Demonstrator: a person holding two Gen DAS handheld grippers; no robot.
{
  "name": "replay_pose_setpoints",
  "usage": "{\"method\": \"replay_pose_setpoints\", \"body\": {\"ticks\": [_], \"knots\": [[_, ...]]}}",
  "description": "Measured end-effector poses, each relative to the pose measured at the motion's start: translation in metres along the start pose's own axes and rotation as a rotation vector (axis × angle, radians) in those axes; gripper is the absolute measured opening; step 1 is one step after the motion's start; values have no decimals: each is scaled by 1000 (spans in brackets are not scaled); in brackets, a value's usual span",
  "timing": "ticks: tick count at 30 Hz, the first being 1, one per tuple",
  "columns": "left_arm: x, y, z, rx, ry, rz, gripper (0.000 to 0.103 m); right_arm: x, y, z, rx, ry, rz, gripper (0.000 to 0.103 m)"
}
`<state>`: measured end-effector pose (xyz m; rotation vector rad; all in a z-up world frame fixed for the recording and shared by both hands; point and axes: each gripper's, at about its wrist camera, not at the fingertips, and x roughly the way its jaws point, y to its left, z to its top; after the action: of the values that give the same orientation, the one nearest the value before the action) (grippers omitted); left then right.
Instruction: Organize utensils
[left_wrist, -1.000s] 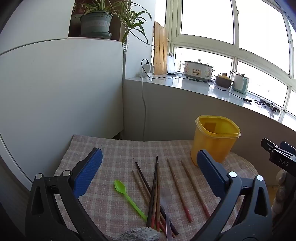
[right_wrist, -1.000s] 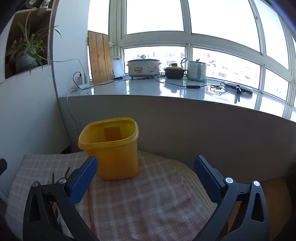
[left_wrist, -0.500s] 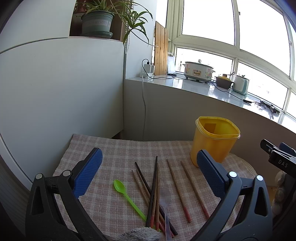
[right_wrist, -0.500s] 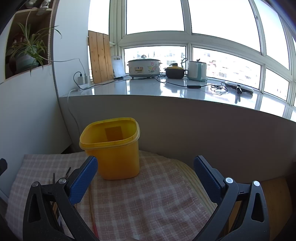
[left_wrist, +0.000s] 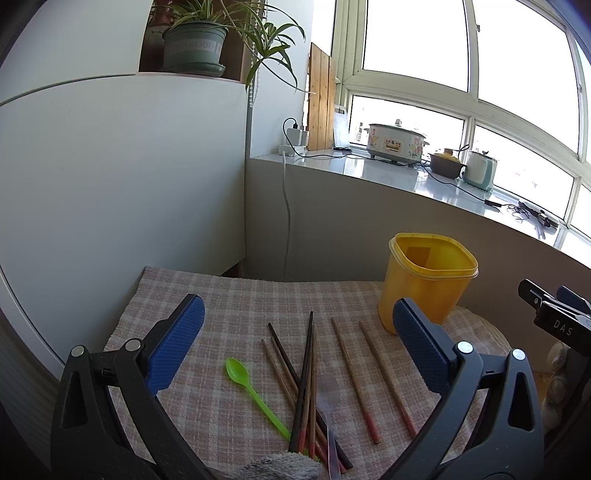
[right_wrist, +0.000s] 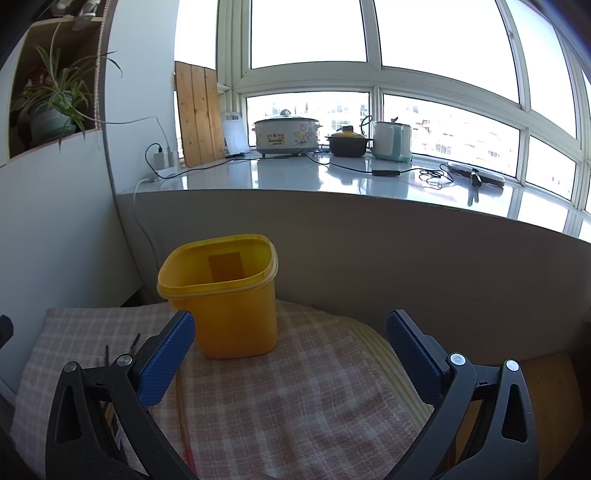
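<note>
Several wooden chopsticks lie fanned on a checked cloth, with a green plastic spoon to their left and a clear spoon among them. An empty yellow tub stands upright at the cloth's back right. My left gripper is open and empty above the utensils. My right gripper is open and empty, just in front of the yellow tub. The right gripper's edge shows in the left wrist view.
A white cabinet rises at the left, with a potted plant on top. A grey wall and windowsill run behind the cloth, holding a rice cooker, pots and cables. A white cable hangs down the wall.
Both grippers have risen or tilted slightly, so the scene sits a little lower in view. Nothing on the cloth has moved.
</note>
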<state>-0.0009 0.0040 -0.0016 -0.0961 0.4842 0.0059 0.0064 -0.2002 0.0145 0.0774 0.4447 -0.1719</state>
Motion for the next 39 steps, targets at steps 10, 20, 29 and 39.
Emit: {"method": "replay_pose_setpoints", "body": {"ticks": [10,20,29,39], "knots": [[-1,-2,1,-2,-3,1,103,0,0,0,0,-1,-1,102],[-2,-4,1,-4,-3,0,103,1,0,0,1,1,1,102],[-2,-3,1,-5,-3,1,103,1,0,0,2,4,3,102],[-2,-3,2,-6,-2,-1,103,2,0,-1,0,4,5,102]]}}
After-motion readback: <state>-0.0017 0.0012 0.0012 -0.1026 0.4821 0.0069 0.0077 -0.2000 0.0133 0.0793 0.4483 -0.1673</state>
